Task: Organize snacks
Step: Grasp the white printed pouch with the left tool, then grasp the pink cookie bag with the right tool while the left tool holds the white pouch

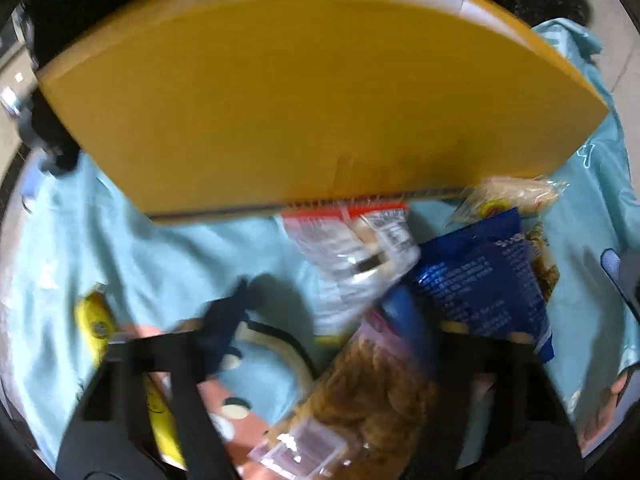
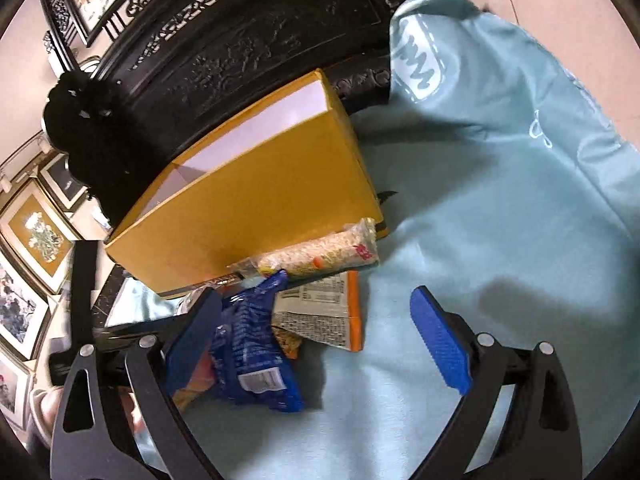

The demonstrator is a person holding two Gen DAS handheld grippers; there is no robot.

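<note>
1. Right wrist view: the right tongs (image 2: 316,344) are wide apart and hold nothing; the blue pads (image 2: 440,344) are bare; they hang over a light blue cloth (image 2: 500,200).
2. A blue snack bag (image 2: 256,356) lies just beside the left finger of the right tongs, partly behind it; I cannot tell if they touch.
3. An orange-edged packet (image 2: 324,312) lies past the blue bag, between the two fingers but further off.
4. A clear pack of pale snacks (image 2: 324,254) lies against the foot of the yellow box (image 2: 260,204); the box is open on top, white inside, and it stands at the back of the cloth.
5. Behind the box is dark carved wood (image 2: 248,40); framed pictures (image 2: 36,240) hang on the wall at the left.
6. Left wrist view: this picture is blurred; the yellow box (image 1: 312,100) fills the top.
7. The left tongs (image 1: 320,360) look apart, but blur and a bag hide the right finger, so I cannot tell for sure.
8. A clear bag of brown snacks (image 1: 360,408) lies between the fingers, near the bottom; I cannot tell if it is gripped.
9. A red-topped clear packet (image 1: 352,260) and the blue snack bag (image 1: 480,280) lie ahead, in front of the box.
10. A yellow packet (image 1: 96,320) lies off to the left of the left tongs.
</note>
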